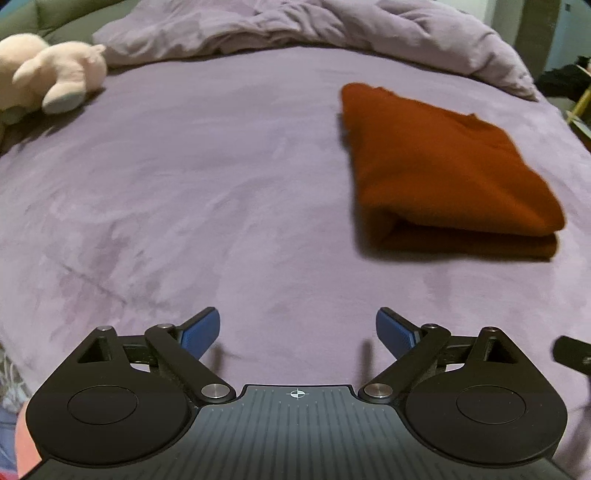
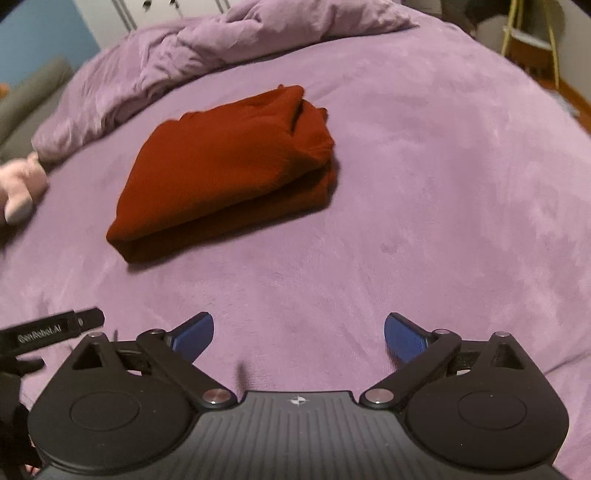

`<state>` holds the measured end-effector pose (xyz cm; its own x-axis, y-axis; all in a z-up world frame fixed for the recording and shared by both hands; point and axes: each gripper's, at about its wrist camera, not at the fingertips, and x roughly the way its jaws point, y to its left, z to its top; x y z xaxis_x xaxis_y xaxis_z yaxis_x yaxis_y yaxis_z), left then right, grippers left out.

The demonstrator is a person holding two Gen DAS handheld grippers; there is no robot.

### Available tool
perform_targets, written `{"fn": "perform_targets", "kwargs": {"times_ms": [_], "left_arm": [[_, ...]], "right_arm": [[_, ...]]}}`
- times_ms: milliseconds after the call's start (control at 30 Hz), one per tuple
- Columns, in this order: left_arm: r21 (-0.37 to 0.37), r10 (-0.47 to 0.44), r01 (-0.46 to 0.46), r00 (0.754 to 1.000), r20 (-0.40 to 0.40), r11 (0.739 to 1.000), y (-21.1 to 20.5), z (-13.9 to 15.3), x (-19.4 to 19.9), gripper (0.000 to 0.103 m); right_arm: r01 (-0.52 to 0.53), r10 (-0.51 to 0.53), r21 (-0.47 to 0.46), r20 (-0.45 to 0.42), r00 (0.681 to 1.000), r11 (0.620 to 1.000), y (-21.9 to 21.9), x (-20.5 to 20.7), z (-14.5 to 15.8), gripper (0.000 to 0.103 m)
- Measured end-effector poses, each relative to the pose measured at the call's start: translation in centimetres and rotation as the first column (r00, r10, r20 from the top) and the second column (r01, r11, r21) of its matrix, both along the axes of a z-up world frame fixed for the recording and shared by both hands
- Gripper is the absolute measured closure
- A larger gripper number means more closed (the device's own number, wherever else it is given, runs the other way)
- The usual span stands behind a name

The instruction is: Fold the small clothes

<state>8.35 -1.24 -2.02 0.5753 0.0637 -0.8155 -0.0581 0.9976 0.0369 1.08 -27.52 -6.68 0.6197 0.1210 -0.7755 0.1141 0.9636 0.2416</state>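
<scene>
- Left wrist view: my left gripper hovers over the purple blanket with its blue pads spread wide, holding nothing.
- The folded rust-red garment lies flat on the blanket, ahead and to the right, well apart from the fingers.
- A pink plush toy sits at the far left, near the rumpled duvet.
- From the right wrist, my right gripper is likewise spread and empty; the garment lies ahead to its left.
</scene>
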Motion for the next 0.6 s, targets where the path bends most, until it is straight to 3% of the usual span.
{"fn": "perform_targets", "kwargs": {"times_ms": [133,300,600], "left_arm": [[0.02,-0.025,0.025,0.999,0.035,0.999,-1.0,1.4,0.2,0.006],[0.005,-0.059,0.059,0.998,0.004,0.998,-1.5,2.1,1.2,0.002],[0.018,-0.054,0.054,0.998,-0.018,0.998,-1.6,2.7,2.1,0.002]], "right_arm": [[-0.017,0.013,-0.078,-0.05,0.999,0.997,1.7,1.2,1.5,0.004],[-0.027,0.022,-0.119,-0.049,0.999,0.993,2.6,2.5,2.7,0.004],[0.002,-0.009,-0.134,-0.053,0.999,0.991,3.5,4.2,3.9,0.004]]}}
